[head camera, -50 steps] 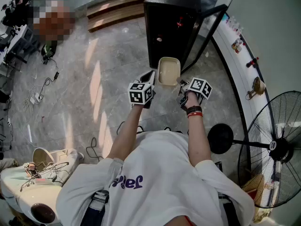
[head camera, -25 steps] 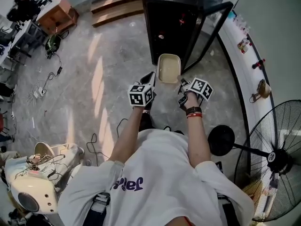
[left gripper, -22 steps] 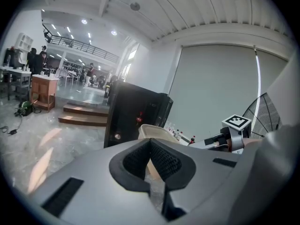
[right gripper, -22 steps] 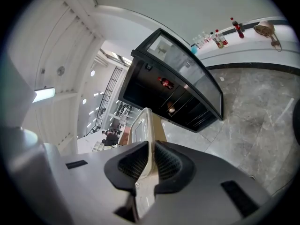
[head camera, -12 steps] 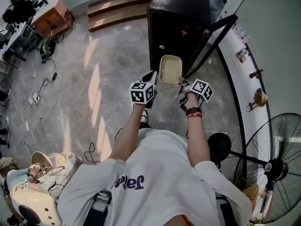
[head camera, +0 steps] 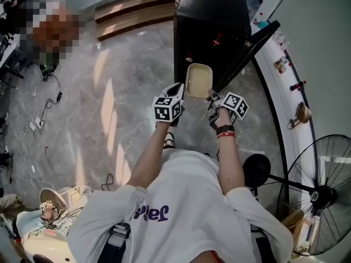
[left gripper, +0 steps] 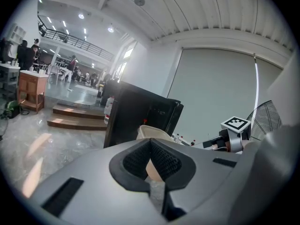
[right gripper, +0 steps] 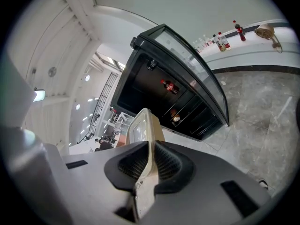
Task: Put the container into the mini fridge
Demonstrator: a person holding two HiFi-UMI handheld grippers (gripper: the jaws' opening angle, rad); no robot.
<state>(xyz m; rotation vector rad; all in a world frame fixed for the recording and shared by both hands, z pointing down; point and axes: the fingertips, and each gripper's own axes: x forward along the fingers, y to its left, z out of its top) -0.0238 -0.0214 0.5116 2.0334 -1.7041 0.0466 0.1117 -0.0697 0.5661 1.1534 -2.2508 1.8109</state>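
The container was in the air, carried between both grippers in front of the person, at 12 o'clock in the head view. The left gripper held it at the near left side. In the left gripper view its jaws were clenched on a beige edge of the container. The right gripper held the near right side, and in the right gripper view its jaws were pressed on the thin rim, with the container standing up beyond the pads. So both grippers were grasping it and neither one was free.

The fridge stood at 12 o'clock from the container, just behind its far end. The door was swung open toward 1 o'clock, and the dark inside with shelves faced the person. The long axis of the container ran from 6 to 12 o'clock, pointing at the opening.

I judge that the coming move is a straight push toward 12 o'clock and downward to a shelf. The right gripper was nearer to the door, so this side seems to need more care.
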